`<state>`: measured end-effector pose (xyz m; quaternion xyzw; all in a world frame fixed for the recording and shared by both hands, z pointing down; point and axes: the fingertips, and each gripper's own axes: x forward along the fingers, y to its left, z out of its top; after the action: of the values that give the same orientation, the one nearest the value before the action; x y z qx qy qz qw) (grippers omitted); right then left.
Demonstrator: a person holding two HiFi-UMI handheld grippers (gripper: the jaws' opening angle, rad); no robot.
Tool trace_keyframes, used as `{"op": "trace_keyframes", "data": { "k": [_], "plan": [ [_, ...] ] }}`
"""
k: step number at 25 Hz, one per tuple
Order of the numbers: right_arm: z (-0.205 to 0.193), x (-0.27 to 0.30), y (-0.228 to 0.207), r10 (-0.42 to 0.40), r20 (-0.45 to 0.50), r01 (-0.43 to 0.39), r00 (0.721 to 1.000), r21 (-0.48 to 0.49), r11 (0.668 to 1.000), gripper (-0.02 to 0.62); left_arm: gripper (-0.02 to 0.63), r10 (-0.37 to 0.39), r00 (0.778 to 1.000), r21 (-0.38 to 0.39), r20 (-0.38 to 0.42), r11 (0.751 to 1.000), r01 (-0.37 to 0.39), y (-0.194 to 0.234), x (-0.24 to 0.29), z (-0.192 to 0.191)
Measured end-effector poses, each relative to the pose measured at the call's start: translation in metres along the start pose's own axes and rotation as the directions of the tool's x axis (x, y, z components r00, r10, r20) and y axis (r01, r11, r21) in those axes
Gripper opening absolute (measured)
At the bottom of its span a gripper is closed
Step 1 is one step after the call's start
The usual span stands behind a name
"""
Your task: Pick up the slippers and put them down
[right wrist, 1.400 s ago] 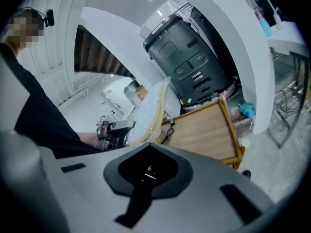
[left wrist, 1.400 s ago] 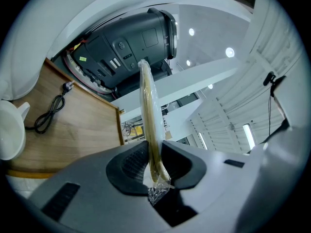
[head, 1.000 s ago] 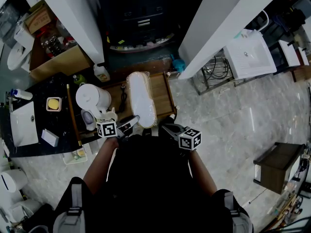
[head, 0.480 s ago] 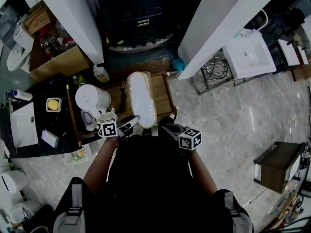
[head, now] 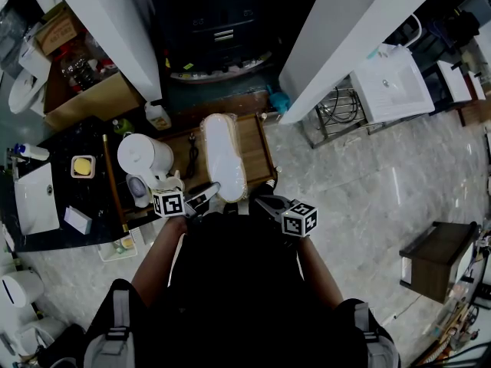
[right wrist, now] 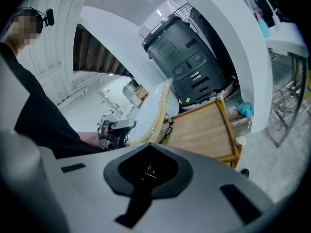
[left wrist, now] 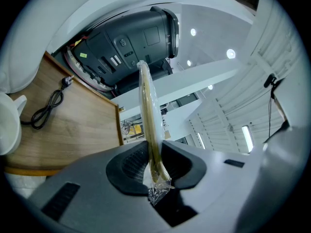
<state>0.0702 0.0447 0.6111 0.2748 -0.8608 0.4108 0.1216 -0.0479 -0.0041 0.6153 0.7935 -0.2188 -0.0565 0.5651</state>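
Note:
A pair of pale slippers in clear plastic wrap (head: 222, 156) is held edge-up over a low wooden tray table (head: 255, 148). My left gripper (head: 205, 195) is shut on the near end of the pack. In the left gripper view the pack (left wrist: 148, 115) rises thin and upright from between the black pads (left wrist: 131, 166). My right gripper (head: 265, 202) hangs just right of the pack, apart from it. In the right gripper view its jaws (right wrist: 146, 171) are together with nothing in them, and the slippers (right wrist: 148, 113) and the left gripper (right wrist: 114, 130) show to the left.
A black coiled cable (head: 192, 150) lies on the tray's left part. A white kettle (head: 144, 157) and a small cup stand on the dark counter to the left. A black machine (head: 215, 29) sits behind the tray between white pillars. A white sink (head: 391, 87) stands at right.

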Motion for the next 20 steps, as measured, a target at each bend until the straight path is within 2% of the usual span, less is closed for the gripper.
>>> {"op": "trace_keyframes", "data": {
  "k": [20],
  "plan": [
    [-0.009,-0.005,0.0,-0.028,-0.034,0.027,0.999,-0.01,1.0,0.008,0.084,0.023,0.999,-0.057,-0.025,0.998,-0.024,0.028,0.002,-0.013]
  ]
}}
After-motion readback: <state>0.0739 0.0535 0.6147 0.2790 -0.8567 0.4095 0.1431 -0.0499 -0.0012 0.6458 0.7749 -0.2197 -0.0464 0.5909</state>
